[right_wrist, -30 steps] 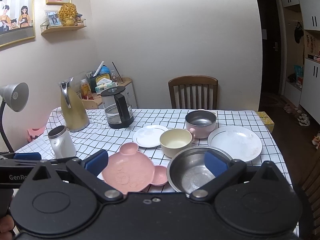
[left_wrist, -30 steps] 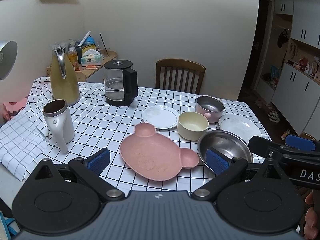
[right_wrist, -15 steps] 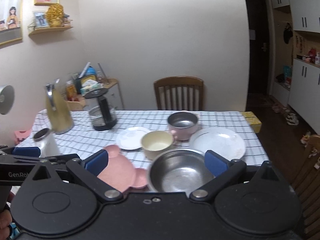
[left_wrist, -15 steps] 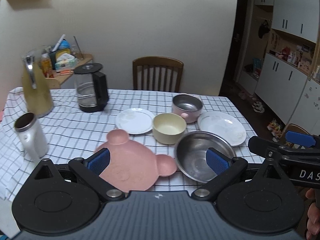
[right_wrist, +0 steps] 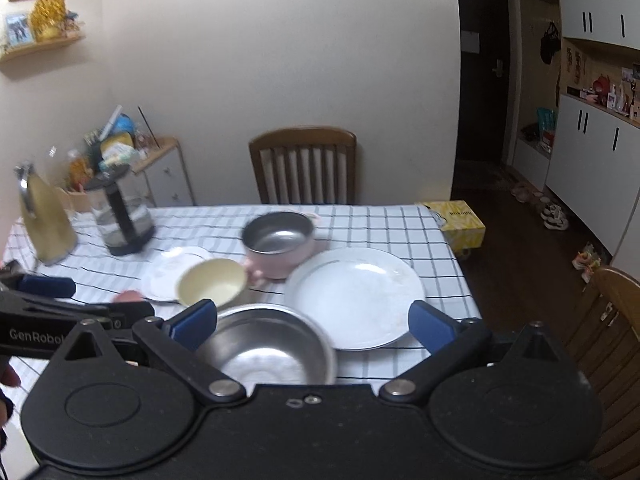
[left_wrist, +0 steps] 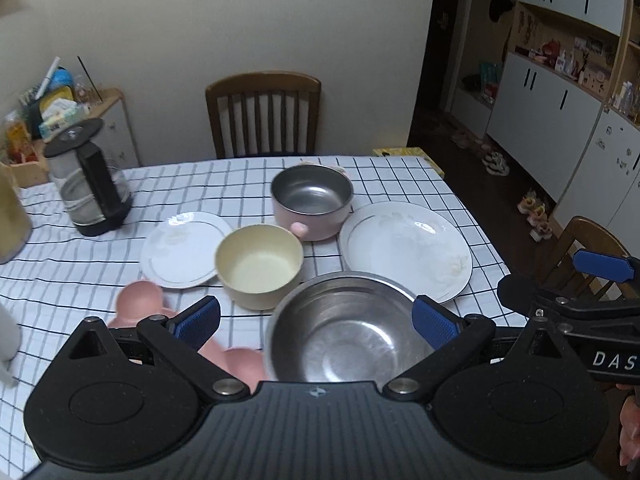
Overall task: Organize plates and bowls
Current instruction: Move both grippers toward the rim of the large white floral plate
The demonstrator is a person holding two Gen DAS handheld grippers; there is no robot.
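— Status of your grippers?
— Left gripper (left_wrist: 316,320) and right gripper (right_wrist: 312,324) both spread, empty. Wide stainless steel bowl (left_wrist: 348,332) sits at the surface's near edge; pinch its rim squarely.

checked tablecloth (left_wrist: 400,176) — plates, bowls, kettle (left_wrist: 86,188) resting on it

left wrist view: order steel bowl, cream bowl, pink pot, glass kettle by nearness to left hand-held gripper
1. Steel bowl, between the left hand-held gripper fingers.
2. Cream bowl, just beyond, slightly left.
3. Pink pot, farther back, centre.
4. Glass kettle, far left.
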